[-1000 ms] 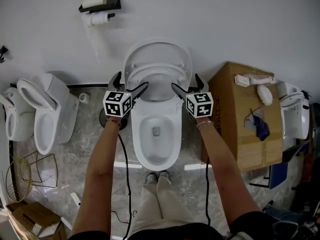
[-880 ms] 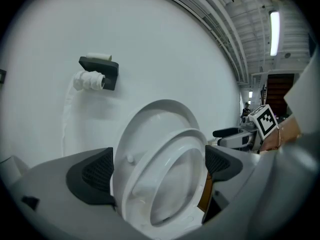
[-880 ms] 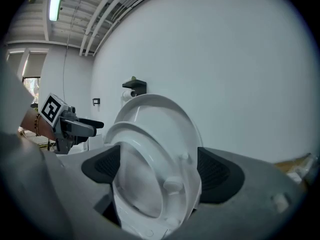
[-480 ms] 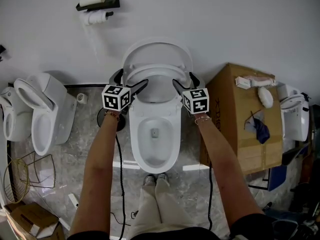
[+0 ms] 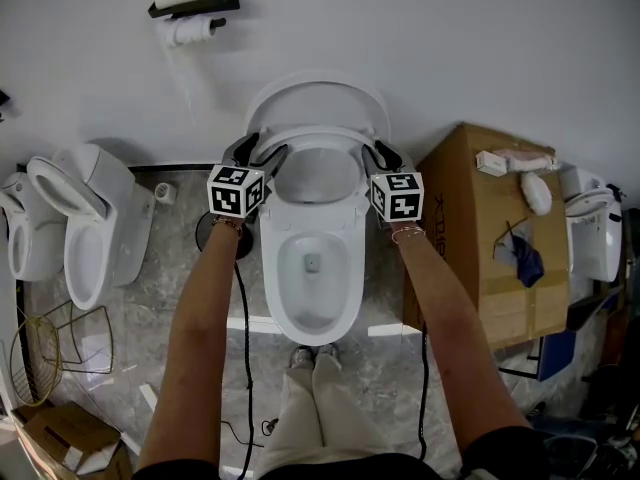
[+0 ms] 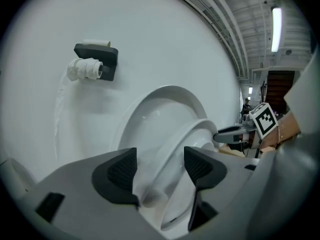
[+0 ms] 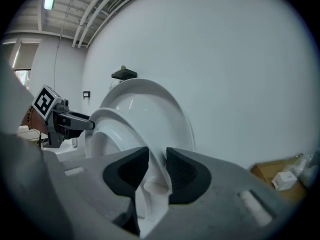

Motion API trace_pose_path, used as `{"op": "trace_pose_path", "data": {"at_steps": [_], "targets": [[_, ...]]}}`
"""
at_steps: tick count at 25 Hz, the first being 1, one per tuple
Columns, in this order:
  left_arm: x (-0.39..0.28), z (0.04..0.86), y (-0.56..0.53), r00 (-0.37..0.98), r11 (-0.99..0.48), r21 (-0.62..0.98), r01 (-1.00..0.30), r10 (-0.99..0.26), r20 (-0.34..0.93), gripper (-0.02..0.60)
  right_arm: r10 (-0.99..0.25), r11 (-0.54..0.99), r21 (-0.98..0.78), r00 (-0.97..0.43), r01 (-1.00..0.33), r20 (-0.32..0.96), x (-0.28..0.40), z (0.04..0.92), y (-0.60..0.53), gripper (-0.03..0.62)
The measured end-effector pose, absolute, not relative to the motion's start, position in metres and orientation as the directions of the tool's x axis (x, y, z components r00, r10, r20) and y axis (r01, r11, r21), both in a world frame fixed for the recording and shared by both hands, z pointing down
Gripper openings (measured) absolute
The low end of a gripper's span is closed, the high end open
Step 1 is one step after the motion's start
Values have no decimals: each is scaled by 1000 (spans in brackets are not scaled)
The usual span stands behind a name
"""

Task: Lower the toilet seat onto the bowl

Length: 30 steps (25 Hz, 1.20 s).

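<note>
The white toilet seat stands raised at the twelve o'clock end of the bowl, tilted just in front of the upright lid, so the lowering is not yet begun. At the seat's three o'clock the right gripper has just closed its jaws onto the rim. At nine o'clock the left gripper, jaws just closing, brackets the rim with a gap showing, and both grippers reach forward, tipped slightly down.

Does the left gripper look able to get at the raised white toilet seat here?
Probably yes: the rim of the raised white plastic toilet seat already stands between the fingers of the left gripper, which have just been closing, and nothing blocks it.
</note>
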<state>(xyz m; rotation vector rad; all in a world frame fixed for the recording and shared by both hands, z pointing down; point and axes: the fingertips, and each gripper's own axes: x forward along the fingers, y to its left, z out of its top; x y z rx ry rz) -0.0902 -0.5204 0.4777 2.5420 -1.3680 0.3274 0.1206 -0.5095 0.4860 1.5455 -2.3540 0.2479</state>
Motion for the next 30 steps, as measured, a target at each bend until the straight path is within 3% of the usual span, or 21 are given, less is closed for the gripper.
{"op": "trace_pose_path", "data": {"at_steps": [5,12,30], "targets": [[-92,484,-523,536,-524,127,-842,-784,314,298,-858,418,78,-365,-905,361,120,489,-511,109],[-89,489,-524,545,-524,154,-838,-779,310,247,-861,413,71,-364,-908,355,121,490,-513,106],[-88,488,-490,554,-524,181,-832,-789,266,241,-874,403,57,-365,-914,321,125,490,-477,100]]}}
